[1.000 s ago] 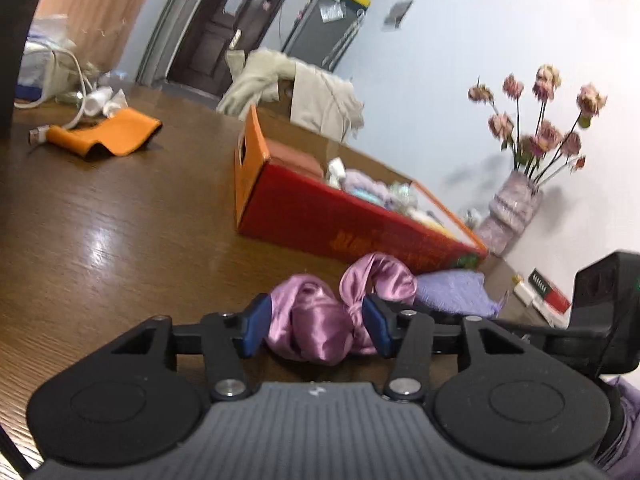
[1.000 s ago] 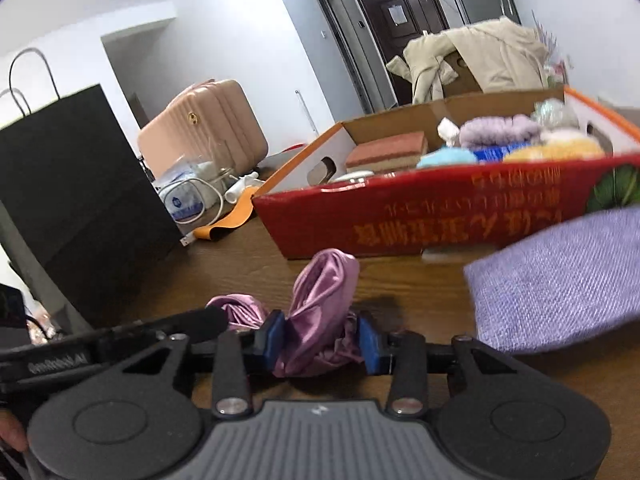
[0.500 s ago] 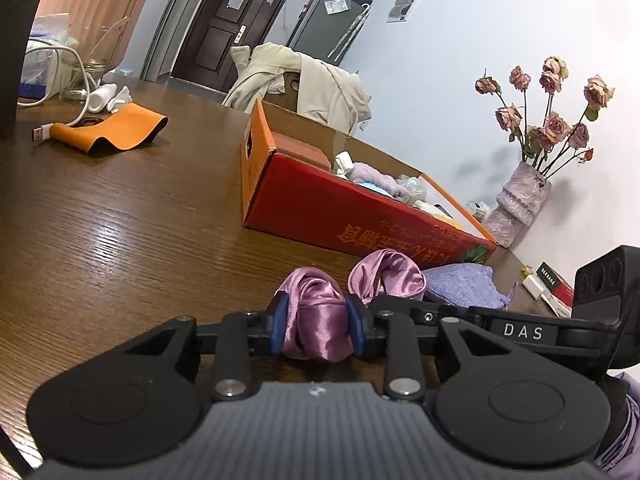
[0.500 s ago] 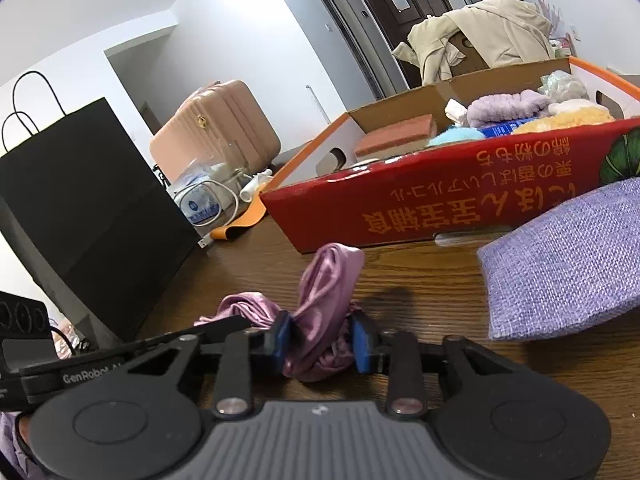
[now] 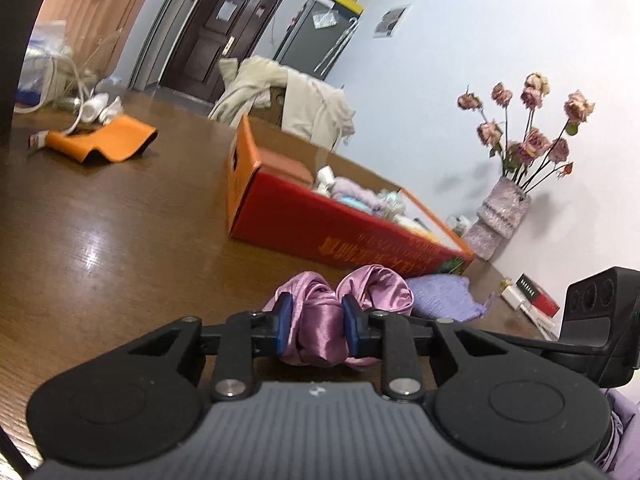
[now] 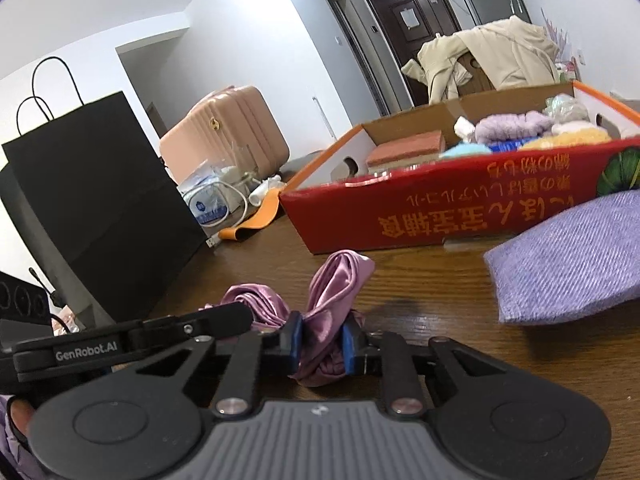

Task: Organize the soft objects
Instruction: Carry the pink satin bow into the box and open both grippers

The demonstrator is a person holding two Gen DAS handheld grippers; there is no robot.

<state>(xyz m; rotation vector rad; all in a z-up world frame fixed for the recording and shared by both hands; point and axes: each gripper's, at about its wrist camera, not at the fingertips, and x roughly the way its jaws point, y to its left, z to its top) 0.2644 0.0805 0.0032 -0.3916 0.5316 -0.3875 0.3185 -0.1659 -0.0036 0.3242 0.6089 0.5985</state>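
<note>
Jaws of the left gripper [image 5: 315, 322] and right gripper [image 6: 322, 343] have been closing, now pinching the pink satin cloth [image 5: 320, 326]; next, lifting it together toward the red box [image 6: 460, 216].

A dark brown wooden table [image 5: 100, 232] fills the foreground, glossy with a pale sheen. Beyond the table a dark door [image 5: 218, 40] stands in white walls [image 5: 460, 60]. A pink suitcase [image 6: 224, 136] sits left of the door; a vase of dried roses [image 5: 504, 212] stands against the wall.
</note>
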